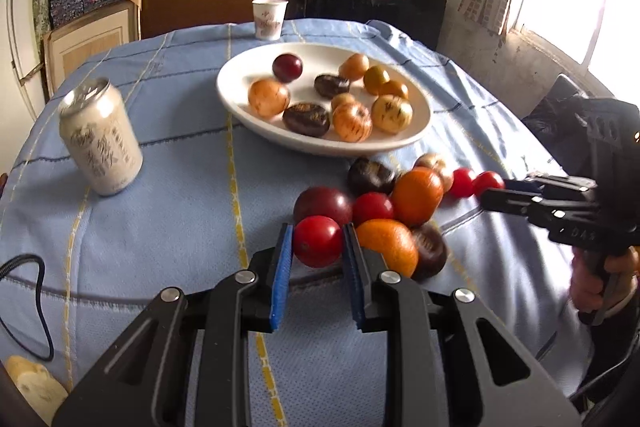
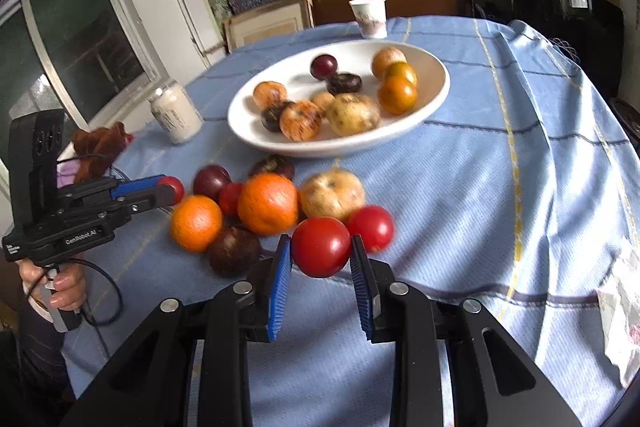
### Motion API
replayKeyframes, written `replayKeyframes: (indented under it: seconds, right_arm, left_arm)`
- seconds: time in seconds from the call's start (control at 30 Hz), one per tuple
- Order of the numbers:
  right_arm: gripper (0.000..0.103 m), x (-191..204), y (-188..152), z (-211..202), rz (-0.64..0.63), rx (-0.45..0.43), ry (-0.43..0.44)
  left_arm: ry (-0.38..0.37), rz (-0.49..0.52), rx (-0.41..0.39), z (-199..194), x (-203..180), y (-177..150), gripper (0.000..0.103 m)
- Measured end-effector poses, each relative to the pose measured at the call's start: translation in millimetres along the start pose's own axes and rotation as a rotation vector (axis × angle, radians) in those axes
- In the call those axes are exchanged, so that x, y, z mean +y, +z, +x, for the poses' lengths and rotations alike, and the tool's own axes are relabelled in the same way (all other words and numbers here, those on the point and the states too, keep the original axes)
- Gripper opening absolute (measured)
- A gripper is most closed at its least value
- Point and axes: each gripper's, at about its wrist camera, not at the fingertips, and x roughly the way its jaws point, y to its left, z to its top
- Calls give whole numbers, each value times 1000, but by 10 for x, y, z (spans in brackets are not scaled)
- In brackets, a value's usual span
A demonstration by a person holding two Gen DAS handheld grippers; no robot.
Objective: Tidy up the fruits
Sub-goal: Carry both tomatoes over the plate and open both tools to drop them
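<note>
- left gripper [image 1: 318, 243] is pinching a red tomato [image 1: 317, 241] between its blue pads, right at the near edge of the fruit pile on the blue tablecloth [image 1: 180, 219].
- right gripper [image 2: 320, 253] is clamped on its own red tomato [image 2: 321, 251], at the pile's other end, a second red one [image 2: 371, 228] just beside it.
- the white bowl [image 1: 240, 107] lies straight ahead and beyond the pile for both hands, already holding yellowish, orange and dark fruits.
- the left looks a shade farther from the bowl's near rim; the right sits about square to it.
- in the way: two oranges, dark plums and a pale fruit heaped between grippers and bowl, so my call is each tomato needs to go over the pile, not through it.
- off to the side: a drinks can [image 1: 100, 143] well left of the bowl, a paper cup [image 1: 269, 18] behind it, neither on the path.
- round tomatoes, no long axis to fuss over.
</note>
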Motion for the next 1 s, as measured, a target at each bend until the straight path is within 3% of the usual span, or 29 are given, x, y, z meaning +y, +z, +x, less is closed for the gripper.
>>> replayKeyframes:
  seconds: [0.13, 0.27, 0.43, 0.57, 0.6, 0.63, 0.7, 0.87, 0.93, 1.0]
  right_arm:
    - [30, 55, 300, 33, -27, -86, -34]
    - [30, -31, 637, 185, -5, -153, -62]
    - [30, -162, 856, 408, 24, -170, -79]
    - [31, -232, 979, 558, 46, -157, -49]
    - [41, -246, 995, 581, 51, -156, -46]
    - [47, -253, 992, 567, 53, -159, -52]
    - [49, -230, 961, 473, 36, -169, -53]
    - [50, -71, 844, 141, -28, -237, -72]
    - [51, -12, 718, 35, -49, -249, -56]
    - [51, 29, 592, -2, -68, -238, -47]
  left_arm:
    - [-5, 26, -40, -7, -39, 346, 24]
    - [-11, 20, -39, 252, -43, 717, 24]
    - [41, 43, -30, 645, -53, 1022, 24]
    - [38, 12, -8, 821, 24, 1174, 25]
    - [41, 0, -3, 845, 46, 1199, 30]
    - [44, -11, -8, 833, 62, 1205, 43]
    - [47, -25, -50, 728, 71, 1186, 59]
    - [34, -33, -112, 390, 30, 995, 74]
    - [31, -43, -134, 232, 24, 833, 86]
    - [31, -43, -158, 95, 9, 654, 86]
